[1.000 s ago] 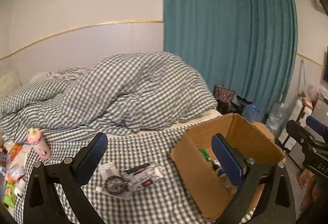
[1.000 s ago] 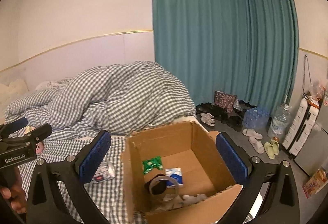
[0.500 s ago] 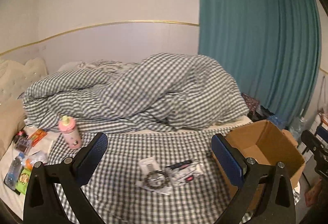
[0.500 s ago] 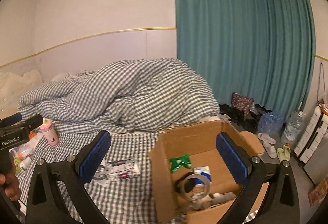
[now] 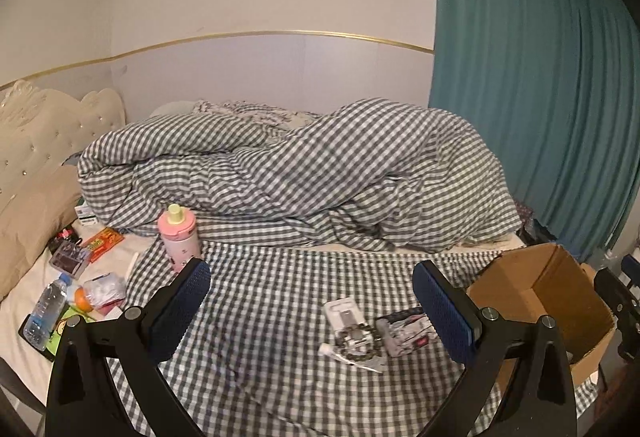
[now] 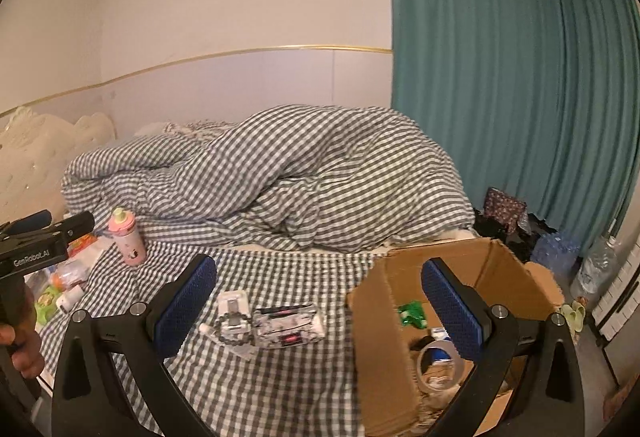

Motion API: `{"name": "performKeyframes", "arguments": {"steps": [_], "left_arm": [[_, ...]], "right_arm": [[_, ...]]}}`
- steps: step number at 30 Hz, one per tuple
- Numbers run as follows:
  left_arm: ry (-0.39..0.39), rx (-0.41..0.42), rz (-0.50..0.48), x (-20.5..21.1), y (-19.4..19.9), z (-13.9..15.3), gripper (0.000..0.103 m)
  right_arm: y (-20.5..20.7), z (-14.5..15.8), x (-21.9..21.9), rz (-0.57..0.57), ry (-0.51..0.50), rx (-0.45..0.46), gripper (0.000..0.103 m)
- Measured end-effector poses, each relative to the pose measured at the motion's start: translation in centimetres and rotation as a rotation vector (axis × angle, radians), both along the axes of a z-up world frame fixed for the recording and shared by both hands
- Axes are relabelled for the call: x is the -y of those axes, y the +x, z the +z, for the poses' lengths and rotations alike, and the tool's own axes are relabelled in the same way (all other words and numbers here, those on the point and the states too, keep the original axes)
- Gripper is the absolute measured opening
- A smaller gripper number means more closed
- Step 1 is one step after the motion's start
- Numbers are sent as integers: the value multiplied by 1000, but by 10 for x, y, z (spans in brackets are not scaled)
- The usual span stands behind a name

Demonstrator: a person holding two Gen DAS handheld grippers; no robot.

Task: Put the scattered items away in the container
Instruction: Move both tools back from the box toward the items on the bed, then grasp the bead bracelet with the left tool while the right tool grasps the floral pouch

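A brown cardboard box [image 6: 384, 337] sits at the bed's right edge, holding a tape roll [image 6: 436, 355], a green packet [image 6: 412, 313] and small bits. The same box [image 5: 536, 301] shows at the right of the left wrist view. On the checked sheet lie a bead bracelet on a white card [image 5: 356, 335] and a patterned pouch [image 5: 408, 329]; the bracelet [image 6: 234, 321] and pouch [image 6: 288, 325] also appear in the right wrist view. A pink bottle [image 5: 178, 237] stands further left. My left gripper [image 5: 312, 311] is open above the sheet, holding nothing. My right gripper [image 6: 320, 307] is open too, its right finger over the box.
A heaped checked duvet [image 5: 304, 173] fills the back of the bed. Snack packets, a water bottle [image 5: 42, 311] and small items crowd the left by a cream headboard [image 5: 44, 141]. Teal curtains [image 6: 500, 97], shoes and water jugs [image 6: 592, 265] are on the right. A hand [image 6: 20, 345] holds the left gripper.
Both views have swung left: the box slid toward the right edge, and the pink bottle, headboard and left-side clutter came into view. Both grippers stayed open.
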State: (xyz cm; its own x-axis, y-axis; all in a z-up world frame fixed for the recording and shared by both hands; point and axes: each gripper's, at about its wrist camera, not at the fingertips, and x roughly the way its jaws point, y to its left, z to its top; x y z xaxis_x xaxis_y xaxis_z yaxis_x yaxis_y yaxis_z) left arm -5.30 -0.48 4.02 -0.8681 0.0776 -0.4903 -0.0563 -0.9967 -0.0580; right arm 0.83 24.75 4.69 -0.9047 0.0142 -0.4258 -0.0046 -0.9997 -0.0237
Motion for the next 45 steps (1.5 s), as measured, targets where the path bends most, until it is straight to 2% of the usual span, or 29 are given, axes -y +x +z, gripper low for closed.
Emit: {"name": "performKeyframes", "arguments": {"steps": [8, 16, 35, 45], "left_arm": [[1, 34, 18, 16, -9, -17, 103], [-20, 83, 15, 17, -29, -41, 103], [-102, 239, -73, -20, -98, -127, 103], [-132, 320, -118, -34, -128, -169, 103]], "right_arm": [[-17, -19, 25, 67, 18, 49, 103], [-43, -43, 31, 80, 25, 109, 103], [-110, -127, 17, 66, 10, 295, 103], [-143, -170, 19, 109, -12, 385, 103]]}}
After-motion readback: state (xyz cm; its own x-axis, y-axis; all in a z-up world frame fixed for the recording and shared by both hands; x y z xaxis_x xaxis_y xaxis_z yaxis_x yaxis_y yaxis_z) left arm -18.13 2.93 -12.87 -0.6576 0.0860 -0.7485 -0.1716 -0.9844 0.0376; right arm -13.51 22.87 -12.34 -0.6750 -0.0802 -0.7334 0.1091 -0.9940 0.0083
